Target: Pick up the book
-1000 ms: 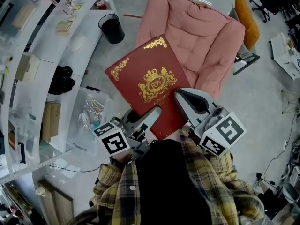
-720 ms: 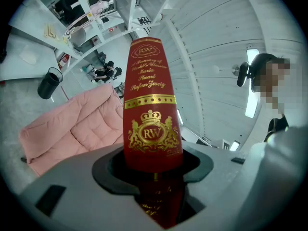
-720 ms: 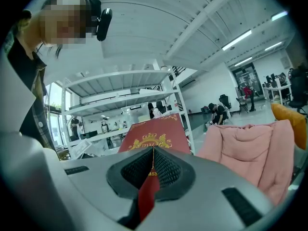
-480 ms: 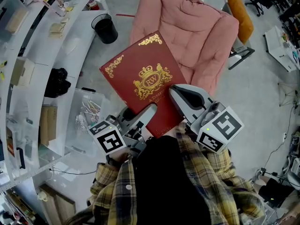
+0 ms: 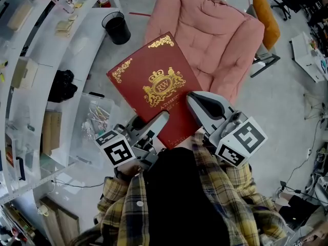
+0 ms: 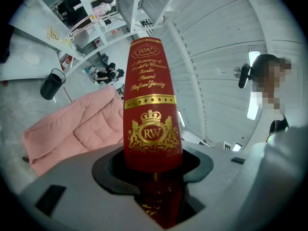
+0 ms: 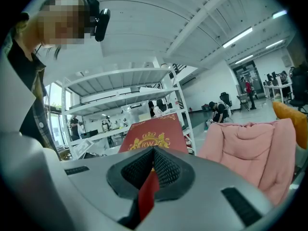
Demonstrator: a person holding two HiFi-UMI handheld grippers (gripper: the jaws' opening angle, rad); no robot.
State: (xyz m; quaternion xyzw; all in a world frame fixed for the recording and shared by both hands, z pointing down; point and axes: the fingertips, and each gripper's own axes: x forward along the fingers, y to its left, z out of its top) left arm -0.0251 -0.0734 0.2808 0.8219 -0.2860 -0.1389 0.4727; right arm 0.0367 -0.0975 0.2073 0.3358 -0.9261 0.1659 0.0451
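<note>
Red book: a large hardback with gold corner scrolls and a gold crowned "RW" crest. It is held off the floor between the two grippers, cover up. Its near end sits in their jaws and the rest reaches out ahead of them.
Left gripper: clamped on the book at its spine edge. In the left gripper view the spine stands between the jaws, one on either side, with its gold lettering and crest running away from the gripper.
Right gripper: also gripping the book, at the near corner. In the right gripper view a thin red edge is wedged between the ribbed black pads, and the cover rises just beyond the jaws.
Marker cubes: one on the rear of each gripper, left and right, both close to the person's chest.
Plaid shirt: yellow and dark checks, directly behind both grippers.
Armchair: pink and padded, ahead of the right gripper, below and beyond the book's far end.
Bin: black, on the floor, well ahead of the left gripper and off to its left.
Shelving: white, along the left gripper's left side, with a clear box just beside that gripper.
Cushion: orange, past the armchair, far ahead and to the right of the right gripper.
</note>
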